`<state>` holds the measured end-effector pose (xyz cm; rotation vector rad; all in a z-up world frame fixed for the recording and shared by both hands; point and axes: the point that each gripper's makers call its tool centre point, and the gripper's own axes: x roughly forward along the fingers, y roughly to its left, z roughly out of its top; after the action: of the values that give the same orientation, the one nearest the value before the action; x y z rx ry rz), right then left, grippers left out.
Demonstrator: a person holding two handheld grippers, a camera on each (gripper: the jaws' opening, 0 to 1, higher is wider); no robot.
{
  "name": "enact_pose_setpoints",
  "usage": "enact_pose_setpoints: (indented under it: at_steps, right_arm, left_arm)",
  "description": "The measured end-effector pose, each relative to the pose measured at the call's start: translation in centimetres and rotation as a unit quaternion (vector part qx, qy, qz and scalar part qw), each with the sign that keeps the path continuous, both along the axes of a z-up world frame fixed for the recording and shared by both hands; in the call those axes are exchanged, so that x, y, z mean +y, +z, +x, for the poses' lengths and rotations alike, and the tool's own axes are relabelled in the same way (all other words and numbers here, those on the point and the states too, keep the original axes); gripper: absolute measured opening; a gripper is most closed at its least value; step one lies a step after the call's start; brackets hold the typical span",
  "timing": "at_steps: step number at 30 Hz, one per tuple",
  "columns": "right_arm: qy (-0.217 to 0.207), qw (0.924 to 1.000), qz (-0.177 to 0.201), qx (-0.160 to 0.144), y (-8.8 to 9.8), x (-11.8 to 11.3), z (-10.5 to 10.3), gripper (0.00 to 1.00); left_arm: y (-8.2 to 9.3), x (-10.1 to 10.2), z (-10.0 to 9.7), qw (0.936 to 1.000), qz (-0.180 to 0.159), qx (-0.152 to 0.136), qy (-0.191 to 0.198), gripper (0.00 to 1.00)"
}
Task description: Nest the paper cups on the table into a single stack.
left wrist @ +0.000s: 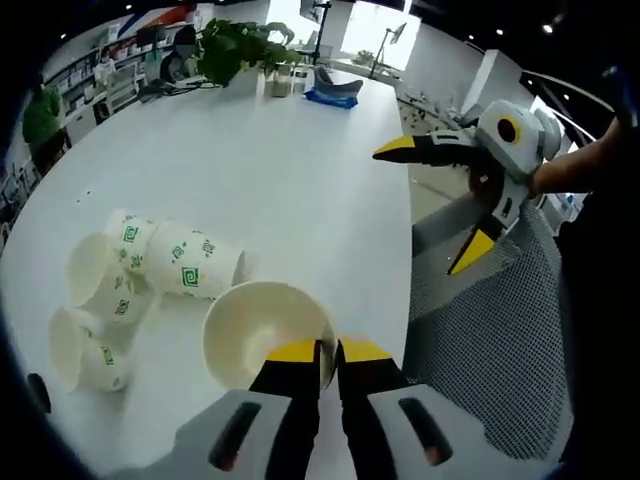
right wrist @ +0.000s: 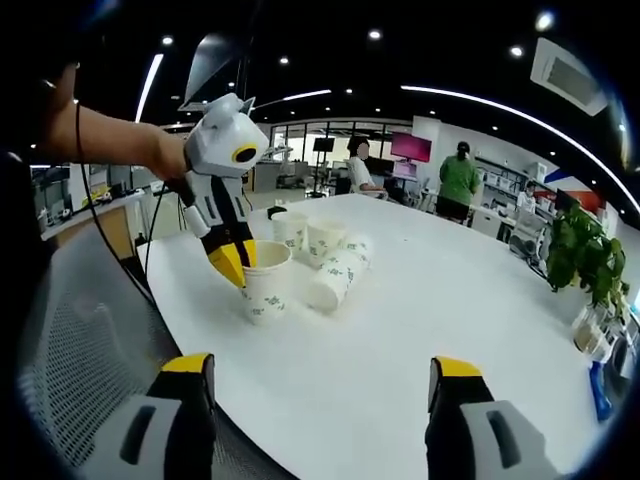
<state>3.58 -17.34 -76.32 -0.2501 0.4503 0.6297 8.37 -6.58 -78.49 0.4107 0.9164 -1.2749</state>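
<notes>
The left tongs [left wrist: 328, 352] are clenched on the near rim of a white paper cup printed with small green squares [left wrist: 265, 330]; one jaw lies inside the mouth and one outside, and the cup stands upright, mouth up, near the worktop's edge. In the right gripper view the same cup [right wrist: 266, 280] hangs from the left tongs [right wrist: 233, 262], and the remaining paper cups [right wrist: 325, 250] lie just beyond it. In the left gripper view those loose cups [left wrist: 135, 275] lie to the left of the held cup on the white oval worktop [left wrist: 250, 160]. Several rest on their sides in a cluster, long axes roughly level with the worktop; how many, and which are already nested, cannot be told. The right tongs [right wrist: 320, 385] are released, jaws spread wide and empty, well apart from every cup. The left hand's tongs are therefore much nearer the cluster.
</notes>
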Motion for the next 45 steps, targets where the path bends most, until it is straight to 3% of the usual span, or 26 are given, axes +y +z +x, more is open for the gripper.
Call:
enact_pose_setpoints:
  at_steps: [13, 20, 35, 45]
  right_arm:
    - [0.0, 1.0, 0.001, 0.0, 0.0, 0.0, 0.0, 0.89]
    - [-0.001, 1.0, 0.0, 0.0, 0.0, 0.0, 0.0, 0.89]
    - [-0.002, 1.0, 0.0, -0.001, 0.1, -0.1, 0.1, 0.89]
    - [-0.004, 1.0, 0.0, -0.001, 0.1, -0.1, 0.1, 0.89]
  left_arm:
    - [-0.2, 0.0, 0.5, 0.9999, -0.005, -0.002, 0.014, 0.04]
    - [0.2, -0.1, 1.3, 0.9995, -0.009, -0.022, 0.019, 0.02]
    - [0.0, -0.2, 1.2, 0.9985, -0.024, -0.003, 0.05, 0.05]
    - [0.7, -0.4, 1.5, 0.9978, -0.042, -0.022, 0.046, 0.16]
